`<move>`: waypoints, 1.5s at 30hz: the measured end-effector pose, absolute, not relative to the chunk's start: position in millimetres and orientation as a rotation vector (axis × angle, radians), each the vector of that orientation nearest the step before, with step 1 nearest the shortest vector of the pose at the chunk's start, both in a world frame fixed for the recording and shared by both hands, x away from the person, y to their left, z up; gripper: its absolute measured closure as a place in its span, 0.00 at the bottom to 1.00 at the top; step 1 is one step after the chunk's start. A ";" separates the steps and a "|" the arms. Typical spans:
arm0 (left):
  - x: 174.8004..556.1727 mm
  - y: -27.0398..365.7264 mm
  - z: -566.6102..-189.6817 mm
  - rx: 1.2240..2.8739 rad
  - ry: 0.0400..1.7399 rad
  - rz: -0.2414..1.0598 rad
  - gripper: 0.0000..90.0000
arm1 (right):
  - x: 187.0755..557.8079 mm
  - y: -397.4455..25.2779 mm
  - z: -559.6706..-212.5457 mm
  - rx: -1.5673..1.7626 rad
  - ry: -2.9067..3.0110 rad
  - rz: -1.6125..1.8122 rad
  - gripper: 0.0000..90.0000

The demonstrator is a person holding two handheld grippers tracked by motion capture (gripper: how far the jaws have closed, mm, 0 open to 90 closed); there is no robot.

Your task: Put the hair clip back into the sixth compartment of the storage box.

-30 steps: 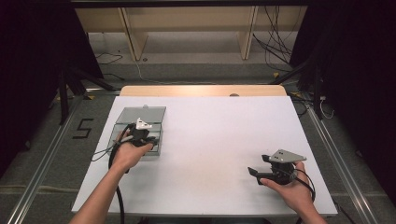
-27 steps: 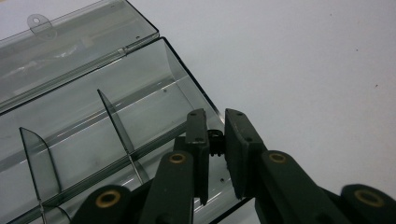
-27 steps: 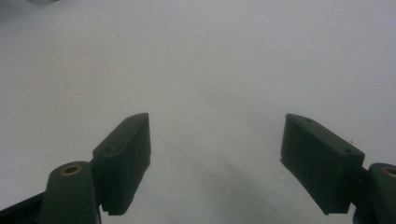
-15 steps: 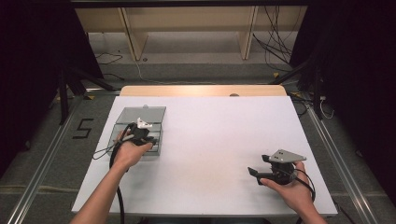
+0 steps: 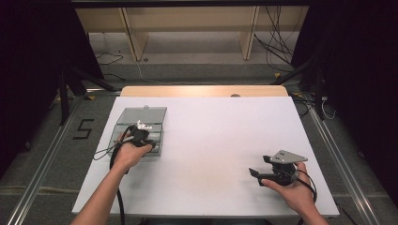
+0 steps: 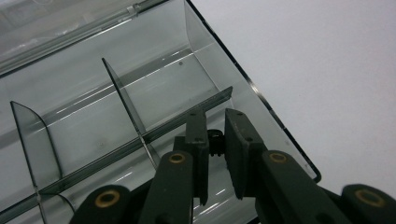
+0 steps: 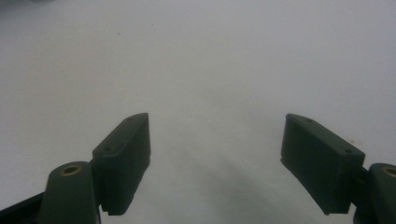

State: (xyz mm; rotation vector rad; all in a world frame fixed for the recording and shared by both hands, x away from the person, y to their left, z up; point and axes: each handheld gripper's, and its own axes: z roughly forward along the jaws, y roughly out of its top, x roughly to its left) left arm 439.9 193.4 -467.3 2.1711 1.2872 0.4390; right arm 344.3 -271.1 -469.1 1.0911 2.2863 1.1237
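While the white tabletop point(image 5: 211, 140) spreads wide under the high view, a strip of bare wood edges its far side, and a grey floor with a black "5" mark point(image 5: 83, 129) lies off to the left. On the left part of the tabletop sits a clear smoky plastic organizer box point(image 5: 141, 123) with its lid swung open toward the far side. Thin dividers point(image 6: 126, 100) split its tray into compartments, as the left gripper view shows.

Over the near right corner of this box the person's left hand point(image 5: 129, 154) holds the left tongs point(image 6: 215, 140), which point down into the compartment by the box's right wall. Their jaws stand close together with a narrow gap, clenched on a small dark part point(image 6: 215, 139) too small to identify.

Well apart, near the tabletop's near right edge, the right hand point(image 5: 291, 190) holds the right tongs point(image 5: 253, 172), topped by a grey three-cornered plate. In the right gripper view these tongs point(image 7: 217, 161) are released, jaws spread wide above bare white surface.
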 end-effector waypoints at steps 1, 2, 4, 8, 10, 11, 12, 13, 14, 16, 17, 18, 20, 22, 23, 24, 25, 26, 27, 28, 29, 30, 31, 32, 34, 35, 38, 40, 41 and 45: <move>440.1 193.4 -468.1 2.174 1.287 0.436 0.88 | 344.3 -271.2 -469.2 1.091 2.286 1.123 0.28; 440.2 193.2 -468.8 2.177 1.288 0.433 0.88 | 344.3 -271.2 -469.2 1.092 2.286 1.123 0.28; 440.4 192.6 -470.3 2.177 1.292 0.429 0.88 | 344.4 -271.2 -469.2 1.092 2.286 1.123 0.28; 440.7 192.4 -471.9 2.188 1.291 0.420 0.88 | 344.3 -271.1 -469.1 1.091 2.287 1.123 0.28; 440.7 192.2 -472.7 2.188 1.290 0.421 0.87 | 344.3 -271.3 -469.1 1.092 2.285 1.123 0.28; 440.7 192.4 -472.9 2.189 1.290 0.421 0.87 | 344.3 -271.3 -469.0 1.092 2.286 1.122 0.28; 440.7 192.5 -473.2 2.189 1.290 0.421 0.87 | 344.3 -271.3 -469.0 1.091 2.285 1.124 0.28; 440.7 192.7 -473.5 2.190 1.290 0.422 0.87 | 344.3 -271.3 -468.9 1.090 2.285 1.124 0.28; 440.7 192.9 -473.9 2.188 1.289 0.422 0.87 | 344.1 -271.2 -468.8 1.091 2.286 1.124 0.28; 440.8 193.0 -474.5 2.191 1.286 0.423 0.87 | 344.1 -271.3 -468.7 1.091 2.285 1.124 0.28; 440.8 192.9 -474.7 2.192 1.285 0.423 0.87 | 344.1 -271.3 -468.7 1.091 2.285 1.124 0.28; 440.9 192.8 -474.8 2.192 1.284 0.424 0.87 | 344.2 -271.4 -468.7 1.091 2.285 1.123 0.28; 440.9 192.5 -474.9 2.187 1.284 0.427 0.86 | 344.3 -271.5 -468.7 1.091 2.285 1.124 0.28; 440.9 192.8 -474.7 2.192 1.282 0.430 0.86 | 344.2 -271.4 -468.7 1.091 2.285 1.124 0.28; 440.8 192.7 -474.8 2.192 1.282 0.430 0.86 | 344.2 -271.4 -468.7 1.091 2.285 1.124 0.28; 440.8 192.6 -474.8 2.193 1.282 0.431 0.86 | 344.2 -271.3 -468.7 1.091 2.285 1.124 0.28; 440.7 192.5 -474.7 2.192 1.281 0.431 0.86 | 344.2 -271.3 -468.7 1.091 2.285 1.124 0.28; 440.7 192.4 -474.7 2.193 1.281 0.431 0.86 | 344.2 -271.3 -468.6 1.091 2.285 1.124 0.28; 440.7 192.3 -474.7 2.193 1.281 0.432 0.86 | 344.2 -271.4 -468.6 1.090 2.285 1.124 0.28; 440.7 192.3 -474.7 2.193 1.280 0.432 0.86 | 344.1 -271.5 -468.5 1.090 2.284 1.124 0.28; 440.7 192.5 -474.6 2.193 1.280 0.434 0.85 | 344.2 -271.6 -468.5 1.089 2.284 1.124 0.28; 440.7 192.7 -474.5 2.192 1.282 0.435 0.85 | 344.2 -271.5 -468.5 1.089 2.284 1.125 0.28; 440.7 193.0 -474.4 2.191 1.282 0.437 0.85 | 344.2 -271.5 -468.6 1.090 2.285 1.125 0.28; 440.6 192.9 -474.3 2.184 1.286 0.440 0.85 | 344.3 -271.5 -468.7 1.090 2.285 1.124 0.28; 440.6 193.0 -473.9 2.181 1.286 0.444 0.84 | 344.3 -271.4 -468.7 1.091 2.285 1.124 0.28; 440.5 192.9 -473.7 2.178 1.286 0.445 0.84 | 344.2 -271.3 -468.7 1.091 2.285 1.124 0.28; 440.0 192.6 -472.6 2.173 1.282 0.448 0.83 | 344.2 -271.4 -468.6 1.090 2.285 1.124 0.28; 439.5 193.0 -471.1 2.165 1.281 0.456 0.82 | 344.3 -271.6 -468.5 1.088 2.284 1.124 0.28; 439.3 193.6 -470.3 2.161 1.280 0.461 0.82 | 344.4 -271.7 -468.5 1.087 2.284 1.124 0.28; 437.7 195.3 -466.5 2.142 1.283 0.473 0.79 | 344.4 -271.9 -468.4 1.088 2.284 1.125 0.28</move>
